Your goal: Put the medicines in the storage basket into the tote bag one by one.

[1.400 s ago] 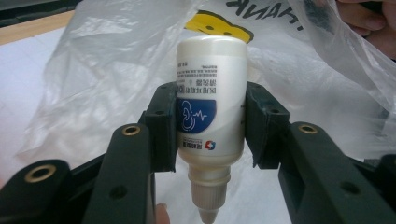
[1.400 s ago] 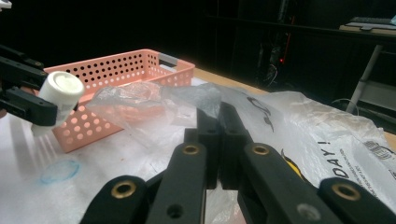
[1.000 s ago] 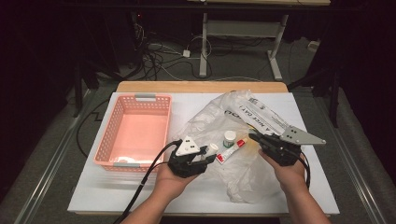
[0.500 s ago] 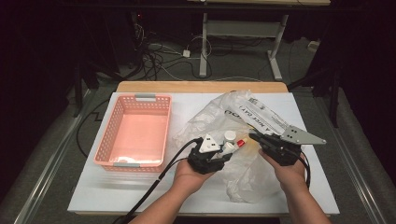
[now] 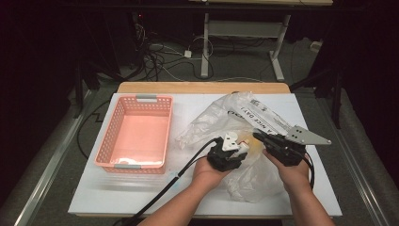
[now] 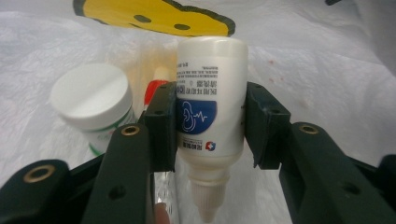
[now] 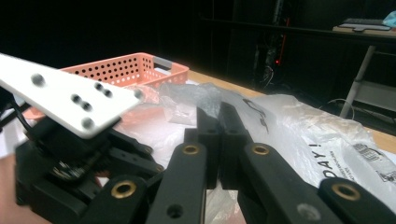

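Left tool (image 6: 210, 126) clamps the white dropper bottle (image 6: 210, 102) between its pads, inside the plastic bag (image 5: 244, 117); right tool (image 7: 219, 140) pinches the bag's edge, fully closed. Next, I'd say: release beside the jar (image 6: 91, 100).

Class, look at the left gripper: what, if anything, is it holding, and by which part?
The left gripper holds a small white dropper bottle, jaws clamped on the two sides of its labelled body, nozzle pointing toward the camera.
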A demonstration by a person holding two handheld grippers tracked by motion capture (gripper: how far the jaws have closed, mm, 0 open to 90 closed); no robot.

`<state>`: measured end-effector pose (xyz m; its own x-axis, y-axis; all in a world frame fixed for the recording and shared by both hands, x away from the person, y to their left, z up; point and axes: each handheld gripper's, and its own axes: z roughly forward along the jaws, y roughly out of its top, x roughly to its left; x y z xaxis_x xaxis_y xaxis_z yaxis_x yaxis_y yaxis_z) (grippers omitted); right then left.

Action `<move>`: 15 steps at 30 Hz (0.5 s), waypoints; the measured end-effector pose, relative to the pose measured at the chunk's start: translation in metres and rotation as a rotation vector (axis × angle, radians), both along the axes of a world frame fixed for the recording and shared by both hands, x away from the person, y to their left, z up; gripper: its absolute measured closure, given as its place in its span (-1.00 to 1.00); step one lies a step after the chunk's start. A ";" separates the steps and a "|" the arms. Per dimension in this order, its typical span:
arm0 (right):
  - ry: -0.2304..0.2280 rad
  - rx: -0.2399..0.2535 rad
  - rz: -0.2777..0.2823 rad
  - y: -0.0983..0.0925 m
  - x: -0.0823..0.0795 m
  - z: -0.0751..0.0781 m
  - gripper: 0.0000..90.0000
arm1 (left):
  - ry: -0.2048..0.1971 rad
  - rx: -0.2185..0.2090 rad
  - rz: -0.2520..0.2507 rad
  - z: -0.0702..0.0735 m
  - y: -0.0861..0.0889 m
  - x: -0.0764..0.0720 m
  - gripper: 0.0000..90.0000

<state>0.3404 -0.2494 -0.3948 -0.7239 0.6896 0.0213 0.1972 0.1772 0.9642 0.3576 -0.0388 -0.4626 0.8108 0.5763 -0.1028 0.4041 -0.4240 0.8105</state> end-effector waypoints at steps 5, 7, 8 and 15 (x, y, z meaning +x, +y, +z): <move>0.009 0.009 -0.010 -0.003 0.002 -0.002 1.00 | -0.008 0.016 0.013 -0.006 -0.017 0.007 0.27; 0.017 0.014 -0.015 -0.004 0.002 -0.003 1.00 | -0.009 0.022 0.017 -0.009 -0.023 0.010 0.27; 0.014 0.015 -0.014 -0.005 0.003 -0.003 1.00 | -0.011 0.025 0.027 -0.010 -0.025 0.011 0.27; 0.014 0.015 -0.008 -0.005 0.001 -0.003 1.00 | 0.008 0.031 0.062 -0.019 -0.029 0.016 0.27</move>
